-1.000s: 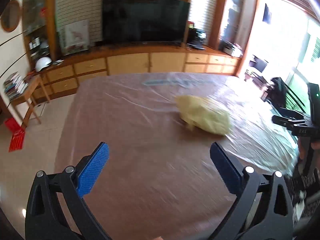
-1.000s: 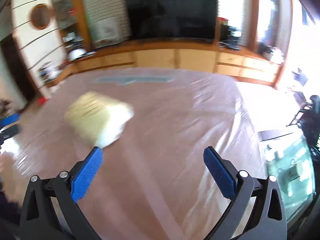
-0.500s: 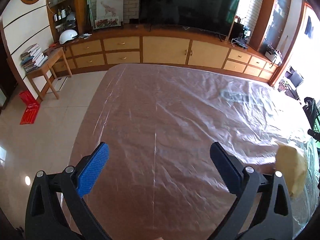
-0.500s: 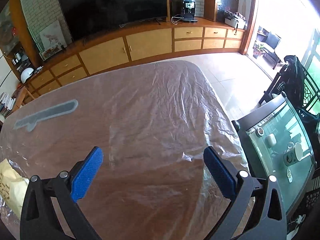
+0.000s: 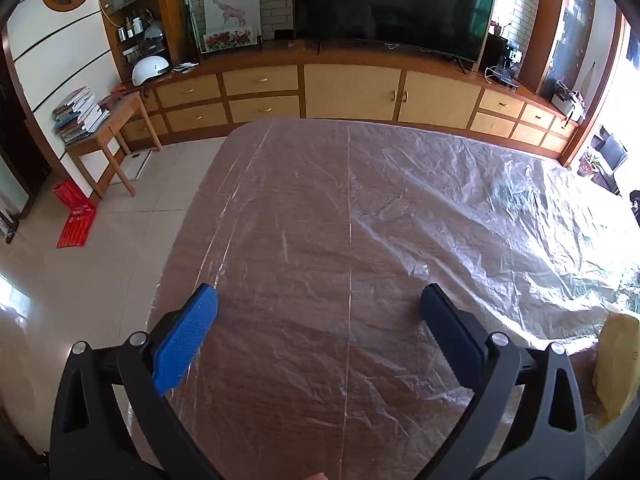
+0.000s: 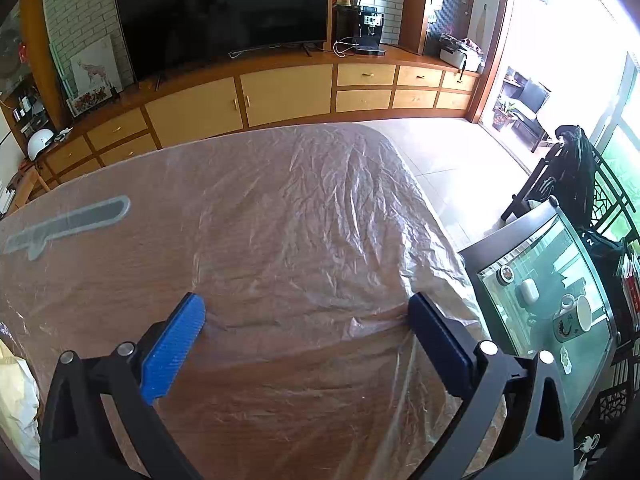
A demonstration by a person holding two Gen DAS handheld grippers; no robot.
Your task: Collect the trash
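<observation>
**Both grippers hanging open over the plastic-covered counter, yellow bag at the frame edges**

A large brown counter (image 5: pixel 320 240) is filling the middle of both views, and a wrinkled clear plastic sheet (image 6: pixel 320 220) is lying over it. Along the top of both frames a wooden cabinet run (image 5: pixel 352 88) is carrying a dark television (image 5: pixel 392 4), with a white helmet (image 5: pixel 150 69) sitting at the upper left of the left wrist view. At the right of the right wrist view, a glass-topped side table (image 6: pixel 548 292) is holding a mug (image 6: pixel 576 318).

The left gripper (image 5: pixel 318 304) is hovering at the bottom of its frame with its jaws wide apart, gripping nothing. The right gripper (image 6: pixel 306 312) is doing likewise, jaws spread and empty.

The task's thing, a crumpled yellow bag (image 5: pixel 618 364), is lying on the counter at the lower right edge of the left wrist view, and is showing again at the lower left edge of the right wrist view, clear of both grippers.
</observation>
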